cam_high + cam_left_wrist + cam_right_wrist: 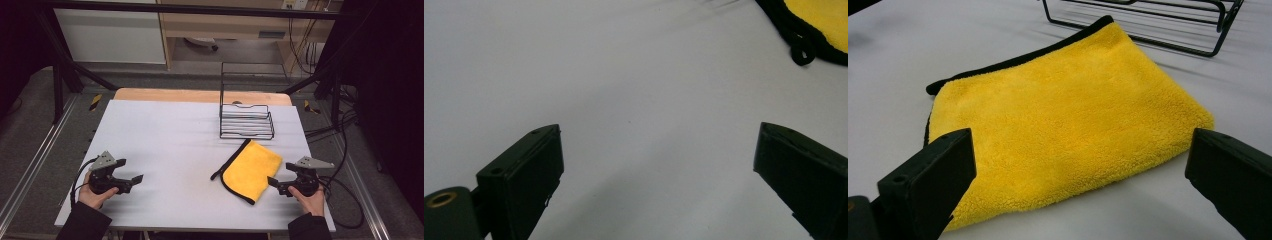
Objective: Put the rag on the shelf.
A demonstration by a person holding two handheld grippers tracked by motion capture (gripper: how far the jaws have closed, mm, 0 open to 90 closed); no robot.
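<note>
A folded yellow cloth with a black hem lies flat on the right half of the pale grey table. The right gripper view shows the cloth close up, spread between the jaws. My right gripper rests just right of the cloth's near corner, open and empty, pointing left at it. My left gripper sits at the near left, open too, with bare table between its jaws. A corner of the cloth with its black hem shows at the top right of the left gripper view.
A black wire rack with a tall back frame stands behind the cloth; its front rail shows in the right gripper view. Cables trail off the table's right side. A wooden edge runs along the back.
</note>
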